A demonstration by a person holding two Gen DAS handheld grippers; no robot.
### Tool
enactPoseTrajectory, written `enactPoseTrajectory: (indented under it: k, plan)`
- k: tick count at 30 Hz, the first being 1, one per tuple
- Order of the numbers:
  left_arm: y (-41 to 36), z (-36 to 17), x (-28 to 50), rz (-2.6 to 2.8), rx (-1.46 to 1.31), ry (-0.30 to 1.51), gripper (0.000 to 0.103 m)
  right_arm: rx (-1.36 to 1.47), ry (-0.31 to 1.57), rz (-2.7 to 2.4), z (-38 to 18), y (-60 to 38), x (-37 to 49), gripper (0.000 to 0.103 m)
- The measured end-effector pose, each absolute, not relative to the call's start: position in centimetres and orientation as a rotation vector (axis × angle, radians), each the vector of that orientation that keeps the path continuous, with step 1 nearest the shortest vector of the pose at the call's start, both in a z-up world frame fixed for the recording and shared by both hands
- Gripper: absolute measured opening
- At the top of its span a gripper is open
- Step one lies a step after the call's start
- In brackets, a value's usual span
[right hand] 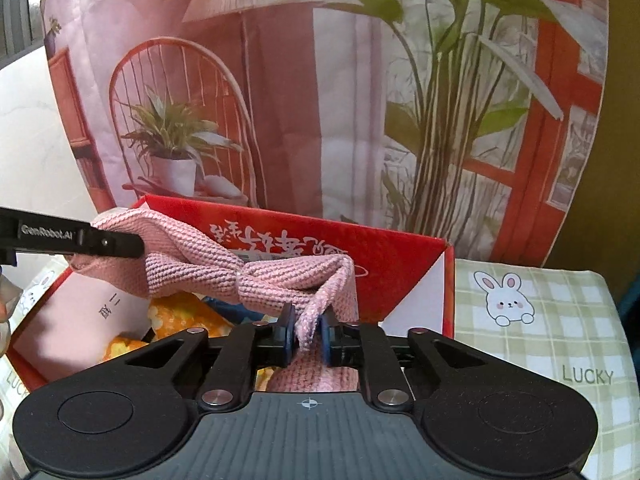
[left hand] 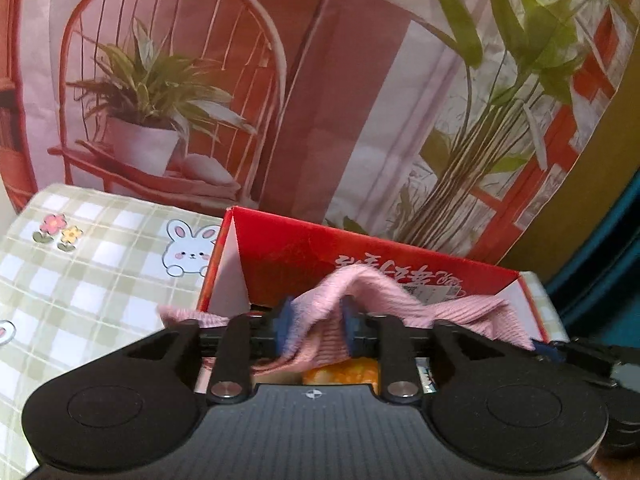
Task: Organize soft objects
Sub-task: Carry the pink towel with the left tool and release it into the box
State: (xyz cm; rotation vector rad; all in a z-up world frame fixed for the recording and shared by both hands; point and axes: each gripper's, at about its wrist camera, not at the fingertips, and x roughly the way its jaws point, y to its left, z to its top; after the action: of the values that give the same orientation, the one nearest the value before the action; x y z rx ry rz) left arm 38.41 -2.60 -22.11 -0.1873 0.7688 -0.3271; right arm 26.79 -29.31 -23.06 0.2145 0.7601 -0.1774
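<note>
A pink knitted cloth (left hand: 360, 292) is stretched between both grippers above an open red cardboard box (left hand: 288, 256). My left gripper (left hand: 314, 326) is shut on one end of the cloth. My right gripper (right hand: 308, 330) is shut on the other end, and the cloth (right hand: 224, 270) runs left from it to the left gripper (right hand: 120, 242). The red box (right hand: 400, 276) holds an orange-yellow soft item (right hand: 180, 318) below the cloth; it also shows under the left gripper (left hand: 344, 374).
The box stands on a green checked tablecloth (left hand: 80, 280) with bunny prints, also to the right of the box (right hand: 540, 320). A printed backdrop with a chair and plants (left hand: 320, 100) rises right behind the box.
</note>
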Motion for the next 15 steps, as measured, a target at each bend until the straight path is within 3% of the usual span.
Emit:
enactPoseTrajectory:
  k: [2,10,15]
  plan:
    - [-2.6,-21.9,38.1,-0.33,-0.185,0.75,0.052,0.222,0.759,-0.181,-23.2,-29.4,26.7,0.024]
    - [-2.9,-20.1,35.9,-0.336,-0.092,0.69,0.054,0.212,0.71,-0.15,-21.9,-28.6,25.0,0.027]
    - [-2.8,-18.7,33.1,-0.355,-0.042,0.641,0.062,0.197,0.671,-0.127,-20.6,-27.7,23.1,0.027]
